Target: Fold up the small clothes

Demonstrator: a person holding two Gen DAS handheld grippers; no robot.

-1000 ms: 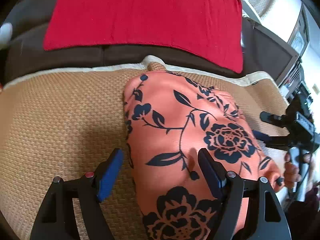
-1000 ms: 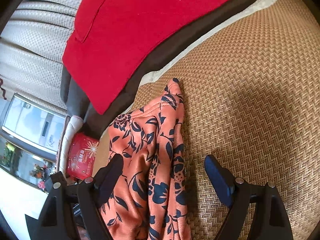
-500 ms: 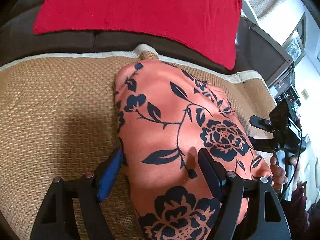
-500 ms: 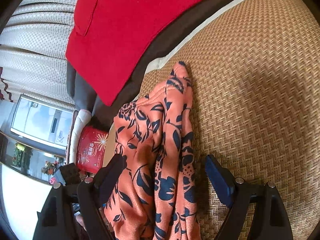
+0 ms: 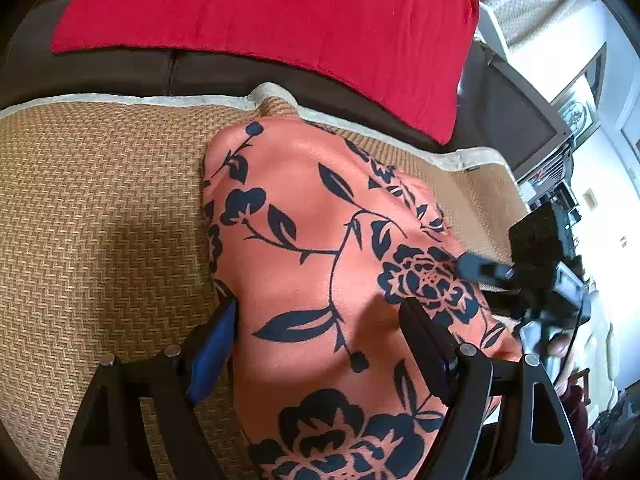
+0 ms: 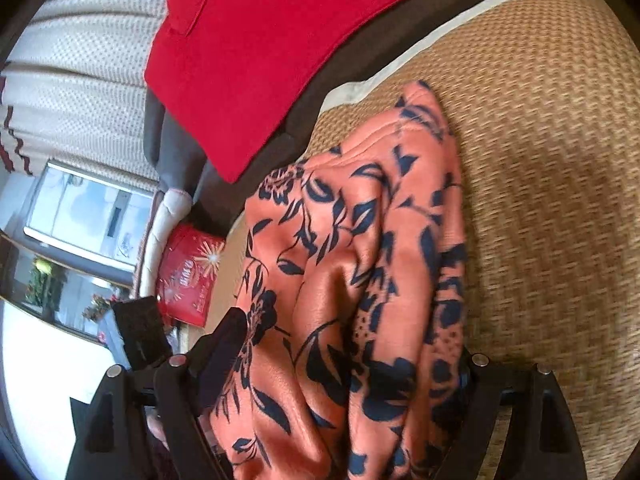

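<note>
Orange floral garment [image 5: 320, 264] fills both my hand-held grippers — left [image 5: 320, 340] and right [image 6: 348, 360] spread wide, not clamping; bare woven mat [image 5: 100, 220] lies leftward.

Supporting surface: a woven tan mat [image 5: 100, 208] with a pale cloth border, spread over a dark brown sofa [image 5: 132, 76]. Lying directly on the mat is an orange garment [image 5: 320, 240] printed with dark blue flowers, bunched into folds in the right wrist view. A red cloth [image 5: 260, 12] lies on the sofa behind the mat.
</note>
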